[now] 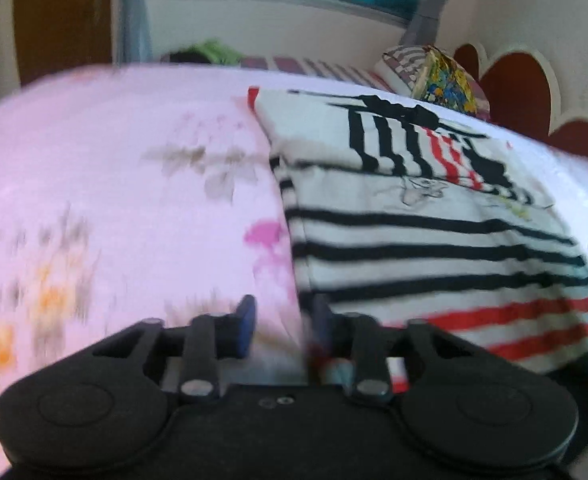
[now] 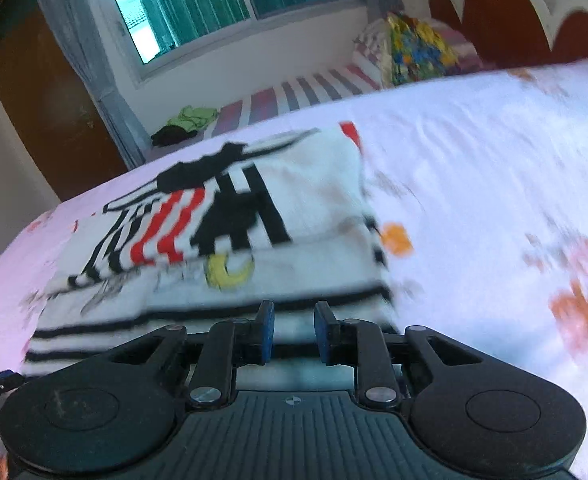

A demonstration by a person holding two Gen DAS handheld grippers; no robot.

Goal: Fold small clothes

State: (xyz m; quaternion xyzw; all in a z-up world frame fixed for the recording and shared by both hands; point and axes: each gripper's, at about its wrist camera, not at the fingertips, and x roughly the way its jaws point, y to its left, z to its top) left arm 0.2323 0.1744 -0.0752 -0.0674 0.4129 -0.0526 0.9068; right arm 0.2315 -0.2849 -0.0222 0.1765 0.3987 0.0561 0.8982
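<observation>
A small white garment [image 1: 414, 240] with black and red stripes and a cartoon print lies partly folded on a pink flowered bedsheet [image 1: 113, 180]. My left gripper [image 1: 283, 320] hovers at the garment's near left edge. Its blue pads stand a narrow gap apart; sheet and the cloth's edge show between them, and the right pad is blurred. In the right wrist view the same garment [image 2: 314, 208] lies on the bedsheet [image 2: 474, 180]. My right gripper [image 2: 294, 330] is over its near right part, pads slightly apart, with cloth showing behind the gap. Both views are motion-blurred.
A colourful pillow [image 1: 442, 76] [image 2: 418, 48] leans at the bed's far end by a red and white headboard [image 1: 518, 92] [image 2: 502, 8]. A green cloth [image 1: 217, 50] [image 2: 191, 116] lies on a striped sheet under the window. A brown door [image 1: 61, 12] stands at far left.
</observation>
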